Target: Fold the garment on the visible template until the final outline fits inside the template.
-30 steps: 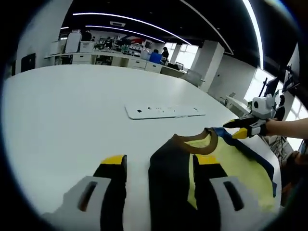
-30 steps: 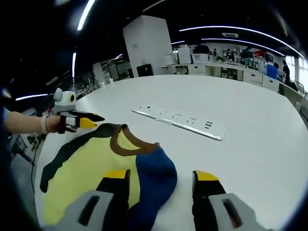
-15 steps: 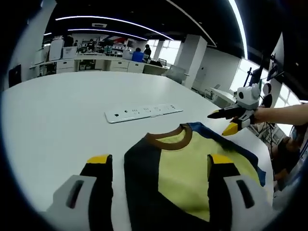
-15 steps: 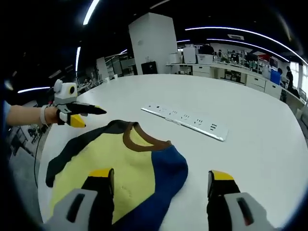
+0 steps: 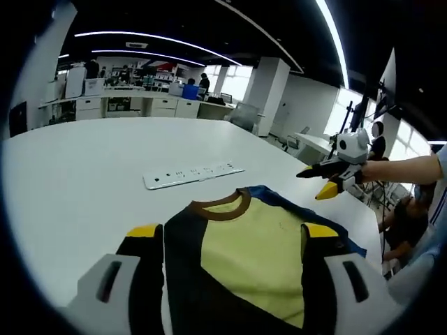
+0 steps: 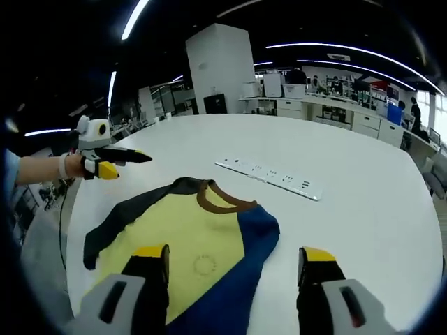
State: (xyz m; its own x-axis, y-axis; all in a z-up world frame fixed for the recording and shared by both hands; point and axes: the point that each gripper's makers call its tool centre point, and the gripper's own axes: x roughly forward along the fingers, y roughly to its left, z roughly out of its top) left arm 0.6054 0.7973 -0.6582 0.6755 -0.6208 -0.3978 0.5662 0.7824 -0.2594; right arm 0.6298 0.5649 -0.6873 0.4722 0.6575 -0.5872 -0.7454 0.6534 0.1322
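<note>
My left gripper and right gripper hover spread, empty, above the garment lying flat on the bench; I should pinch both sleeve edges evenly

I see the garment as soft matt cloth, its yellow front smooth with a ribbed-looking brown collar. The table under it looks like a smooth white laminate with a faint sheen. The power strip reads as glossy white plastic. My right gripper has matt black jaws with yellow plastic-looking tips.
</note>
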